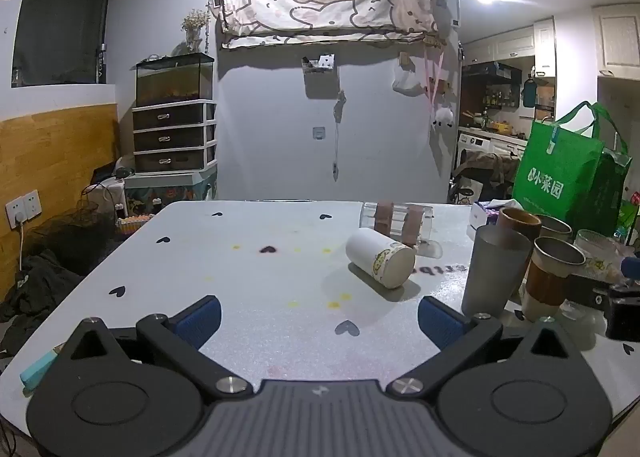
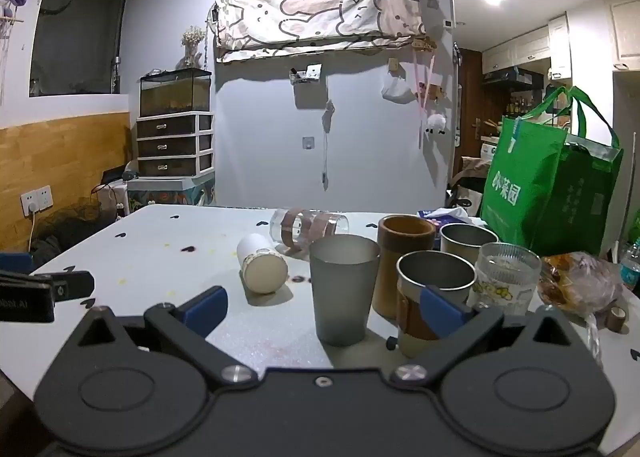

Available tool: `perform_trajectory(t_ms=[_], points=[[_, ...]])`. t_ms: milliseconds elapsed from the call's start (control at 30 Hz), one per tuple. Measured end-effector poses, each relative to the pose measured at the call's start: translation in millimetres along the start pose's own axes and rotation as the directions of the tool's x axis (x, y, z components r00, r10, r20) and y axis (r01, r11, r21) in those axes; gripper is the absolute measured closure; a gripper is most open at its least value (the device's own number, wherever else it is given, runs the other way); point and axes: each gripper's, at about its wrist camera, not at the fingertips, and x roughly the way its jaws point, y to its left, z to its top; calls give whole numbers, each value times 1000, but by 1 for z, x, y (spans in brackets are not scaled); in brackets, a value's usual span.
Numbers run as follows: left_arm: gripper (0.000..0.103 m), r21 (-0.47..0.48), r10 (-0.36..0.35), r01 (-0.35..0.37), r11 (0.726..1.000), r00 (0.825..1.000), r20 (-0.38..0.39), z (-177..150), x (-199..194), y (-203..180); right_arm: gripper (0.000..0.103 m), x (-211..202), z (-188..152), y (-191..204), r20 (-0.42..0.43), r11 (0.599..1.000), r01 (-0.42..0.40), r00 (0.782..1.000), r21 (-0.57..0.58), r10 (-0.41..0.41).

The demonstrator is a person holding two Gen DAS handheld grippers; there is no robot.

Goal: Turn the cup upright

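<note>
A white paper cup [image 1: 380, 257] lies on its side on the pale table [image 1: 248, 257], its flat base towards me; it also shows in the right wrist view [image 2: 262, 263]. Behind it a clear glass with brown bands [image 1: 396, 221] lies on its side too, also seen in the right wrist view [image 2: 308, 228]. My left gripper [image 1: 320, 321] is open and empty, short of the white cup. My right gripper [image 2: 325, 309] is open and empty, with a grey tumbler [image 2: 344, 289] standing between its fingers' line of sight.
Upright cups crowd the right: grey tumbler [image 1: 494, 271], metal cup with brown sleeve [image 2: 432, 297], brown cup [image 2: 404, 265], another metal cup [image 2: 466, 241], patterned glass [image 2: 504, 277]. A green bag [image 2: 548, 185] stands behind. The left gripper's body [image 2: 36, 293] shows at left.
</note>
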Motion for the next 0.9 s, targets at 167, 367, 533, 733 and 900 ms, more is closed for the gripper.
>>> perform_trajectory(t_ms=[167,367,533,733,900], points=[[0,6,3,-3,1000,1000,4,-1,0,-1,0,0,1,2,7,1000,0,1000,0,0],[0,5,2,-2,1000,1000,1,-5,0,-7,0,2,-4,-2,3,1000,-1,1000,11,1],[0,-2,4,-4,1000,1000,3,-9,3,-10,0,0,-4,-2,5,1000,1,1000,11,-1],[0,-12,-3,3,1000,1000,-3,-4,3,1,0,0,-6,1,5,1000,4,1000,9,-4],[0,-13,-3,3,1000,1000,-2,-5,4,1,0,2,-8,3,1,1000,5,1000,7,-5]])
